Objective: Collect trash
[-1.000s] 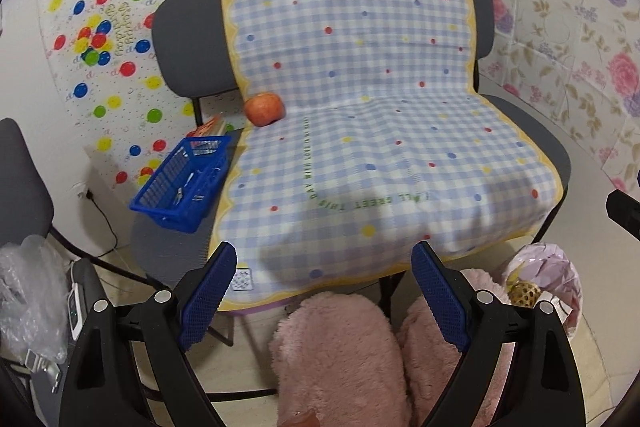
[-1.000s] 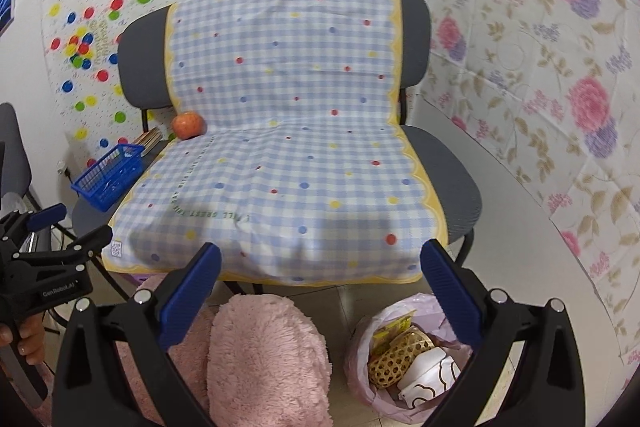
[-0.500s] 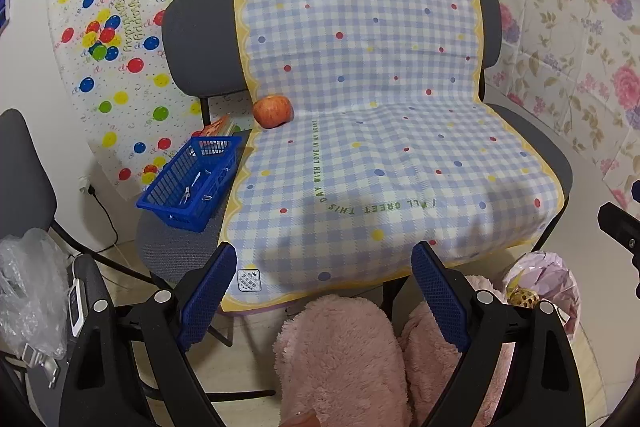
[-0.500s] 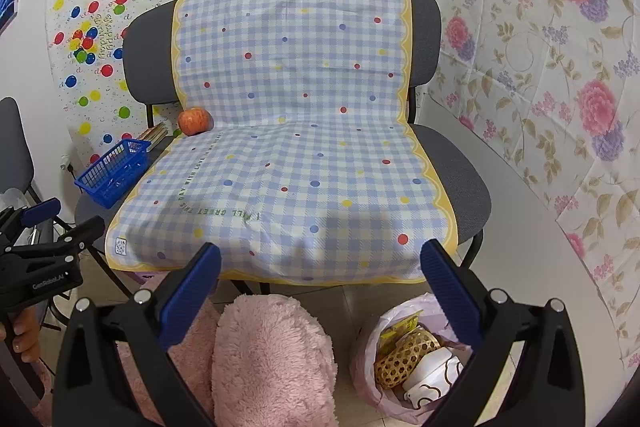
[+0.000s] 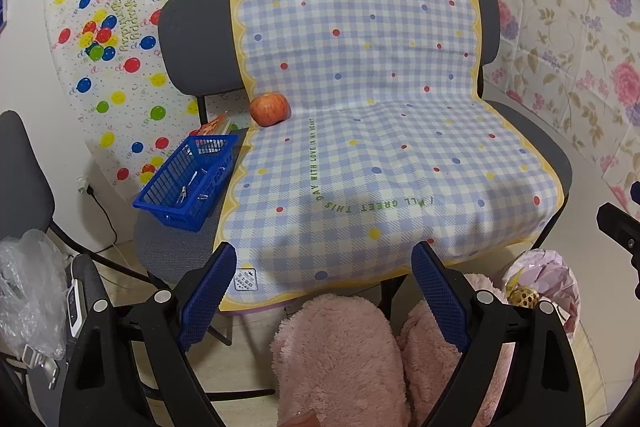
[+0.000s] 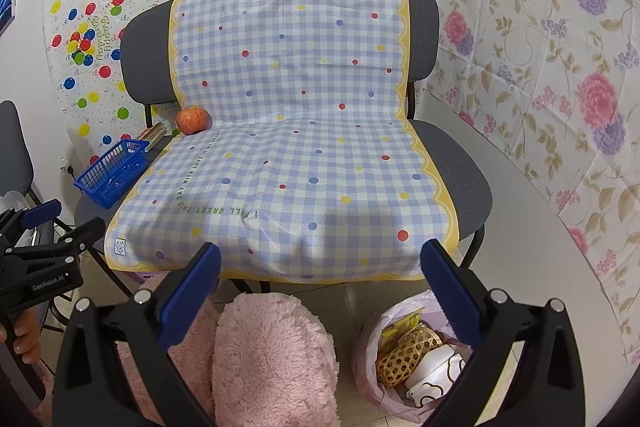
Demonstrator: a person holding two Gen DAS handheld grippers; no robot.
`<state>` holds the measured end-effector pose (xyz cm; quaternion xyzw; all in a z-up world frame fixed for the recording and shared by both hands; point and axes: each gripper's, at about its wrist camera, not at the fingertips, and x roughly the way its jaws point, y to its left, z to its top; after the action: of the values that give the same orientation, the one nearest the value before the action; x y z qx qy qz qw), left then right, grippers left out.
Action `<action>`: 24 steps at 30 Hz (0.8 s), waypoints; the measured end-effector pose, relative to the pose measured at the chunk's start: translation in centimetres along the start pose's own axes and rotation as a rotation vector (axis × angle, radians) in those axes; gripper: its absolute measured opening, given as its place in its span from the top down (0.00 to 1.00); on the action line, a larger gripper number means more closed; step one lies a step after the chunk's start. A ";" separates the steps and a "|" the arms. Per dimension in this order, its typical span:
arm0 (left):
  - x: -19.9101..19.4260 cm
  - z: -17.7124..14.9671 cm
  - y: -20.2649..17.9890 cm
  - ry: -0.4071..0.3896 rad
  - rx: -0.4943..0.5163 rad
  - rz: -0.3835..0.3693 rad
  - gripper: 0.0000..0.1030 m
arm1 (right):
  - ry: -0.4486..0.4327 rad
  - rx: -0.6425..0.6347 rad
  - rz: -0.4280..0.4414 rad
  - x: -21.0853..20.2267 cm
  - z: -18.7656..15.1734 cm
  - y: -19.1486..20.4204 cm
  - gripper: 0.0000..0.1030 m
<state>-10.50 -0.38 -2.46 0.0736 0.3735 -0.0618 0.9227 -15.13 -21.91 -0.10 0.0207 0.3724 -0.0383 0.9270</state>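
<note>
Both hand-held grippers, left [image 5: 322, 301] and right [image 6: 320, 301], stay spread and empty as we back away; the trash bag [image 6: 404, 359] sits filled on the floor, so collecting seems finished.

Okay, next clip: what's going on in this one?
A person holds a two-finger gripper in each hand, facing a grey chair draped with a blue-and-white checked cloth. Both the left gripper and the right gripper are open and empty. A red apple sits at the cloth's back left corner, beside a blue plastic basket. On the floor to the right stands a pink bag already holding trash. Nothing is being grasped at this moment.
</note>
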 end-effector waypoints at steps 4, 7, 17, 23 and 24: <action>0.0 0.0 -0.1 0.000 -0.002 0.001 0.14 | -0.001 0.011 -0.005 0.1 -0.3 0.0 0.05; 0.1 0.0 -0.1 0.001 0.000 0.001 0.14 | -0.001 0.004 -0.003 0.1 -0.2 -0.2 0.05; 0.1 0.1 0.0 -0.002 0.004 -0.005 0.14 | 0.000 0.008 -0.007 0.1 -0.2 0.1 0.05; 0.1 0.1 -0.1 -0.002 0.003 -0.003 0.14 | 0.005 0.010 -0.006 0.1 -0.2 0.0 0.05; 0.1 0.1 -0.1 -0.002 0.004 -0.003 0.14 | 0.005 0.010 -0.006 0.1 -0.2 0.0 0.05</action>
<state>-10.40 -0.52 -2.47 0.0748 0.3727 -0.0639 0.9227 -15.20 -21.85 -0.35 0.0241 0.3746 -0.0430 0.9259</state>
